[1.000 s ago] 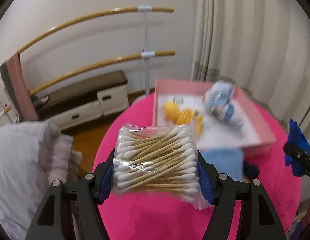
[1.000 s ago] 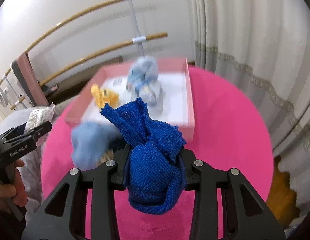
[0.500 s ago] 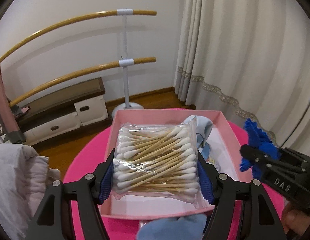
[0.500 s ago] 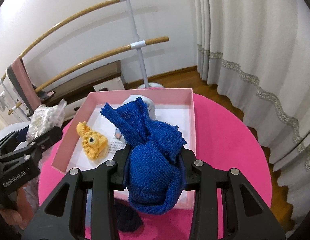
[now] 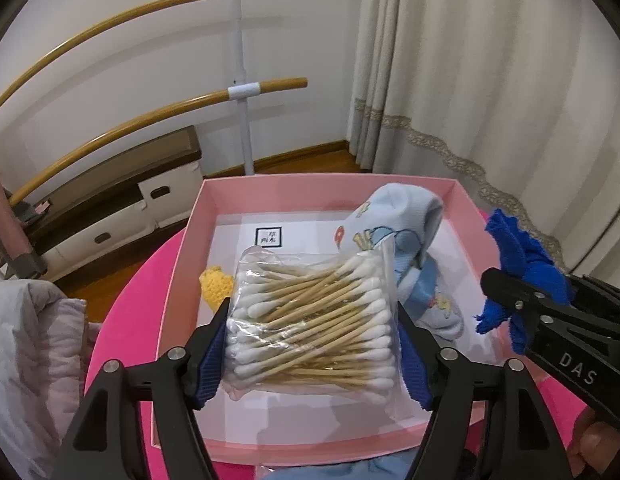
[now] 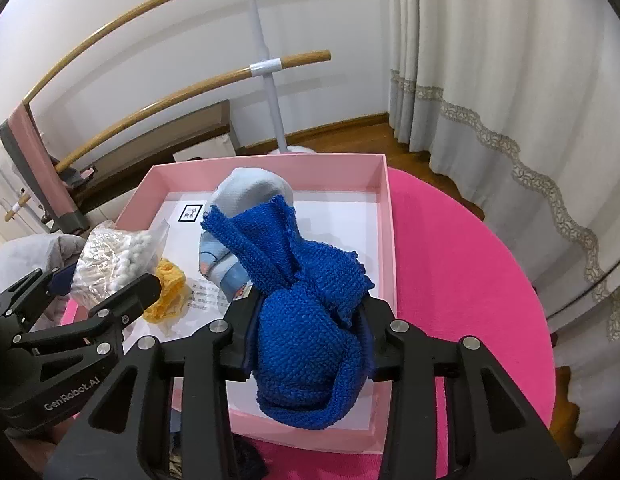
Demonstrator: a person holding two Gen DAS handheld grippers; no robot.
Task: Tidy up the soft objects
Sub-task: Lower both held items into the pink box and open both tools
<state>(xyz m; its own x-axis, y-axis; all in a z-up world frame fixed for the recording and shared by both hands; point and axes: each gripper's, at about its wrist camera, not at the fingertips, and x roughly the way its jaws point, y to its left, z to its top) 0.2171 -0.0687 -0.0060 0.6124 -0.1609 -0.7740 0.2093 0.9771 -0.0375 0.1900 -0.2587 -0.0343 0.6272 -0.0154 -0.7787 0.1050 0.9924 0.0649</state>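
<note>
Cotton swabs in their bag (image 5: 310, 320) hang over the pink box (image 5: 178, 280) between the left gripper's (image 5: 312, 354) opening jaws, probably for dropping; right gripper (image 6: 308, 350) clamps the blue knit cloth (image 6: 306, 320).

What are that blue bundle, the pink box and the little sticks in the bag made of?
Blue cloth: looks like knitted yarn, matte, with a pebbly looped weave.
Pink box: probably smooth card, with thin straight walls and a white floor.
Cotton swabs: pale wood or bamboo stems with white fluffy tips, inside a glossy, crinkled clear plastic bag.
</note>
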